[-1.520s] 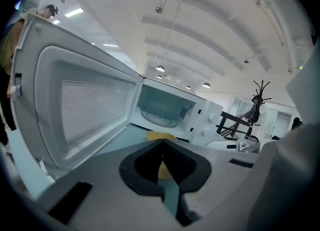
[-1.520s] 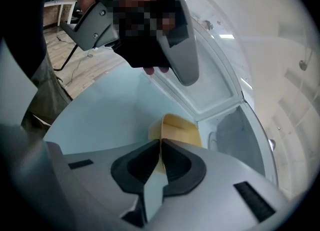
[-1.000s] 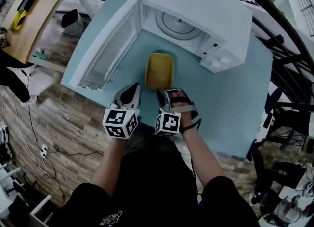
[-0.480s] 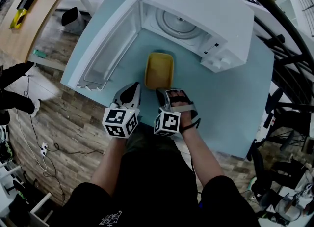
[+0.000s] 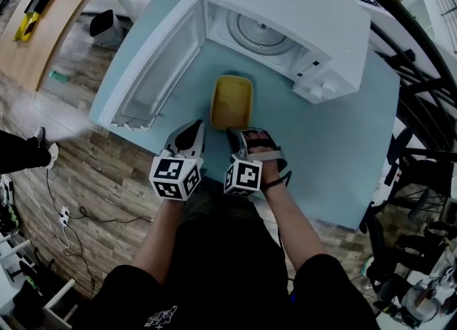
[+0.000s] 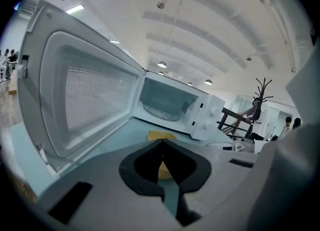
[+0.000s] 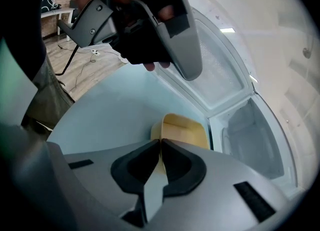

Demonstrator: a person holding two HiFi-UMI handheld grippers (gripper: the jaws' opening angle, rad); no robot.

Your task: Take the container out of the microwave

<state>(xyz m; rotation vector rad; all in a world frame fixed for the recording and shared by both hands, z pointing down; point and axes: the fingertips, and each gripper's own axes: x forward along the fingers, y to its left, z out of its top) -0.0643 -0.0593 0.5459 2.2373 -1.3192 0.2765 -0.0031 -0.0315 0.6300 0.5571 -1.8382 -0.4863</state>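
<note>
Jaws: both pairs together, seemingly empty | container [image 5: 232, 102] just beyond tips

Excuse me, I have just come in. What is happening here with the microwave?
A person holds a gripper in each hand above a light blue table. The microwave stands with its door wide open and nothing on its turntable. The yellow container sits on the table in front of it. The left gripper and the right gripper hover close to its near end, fingers closed, holding nothing.
</note>
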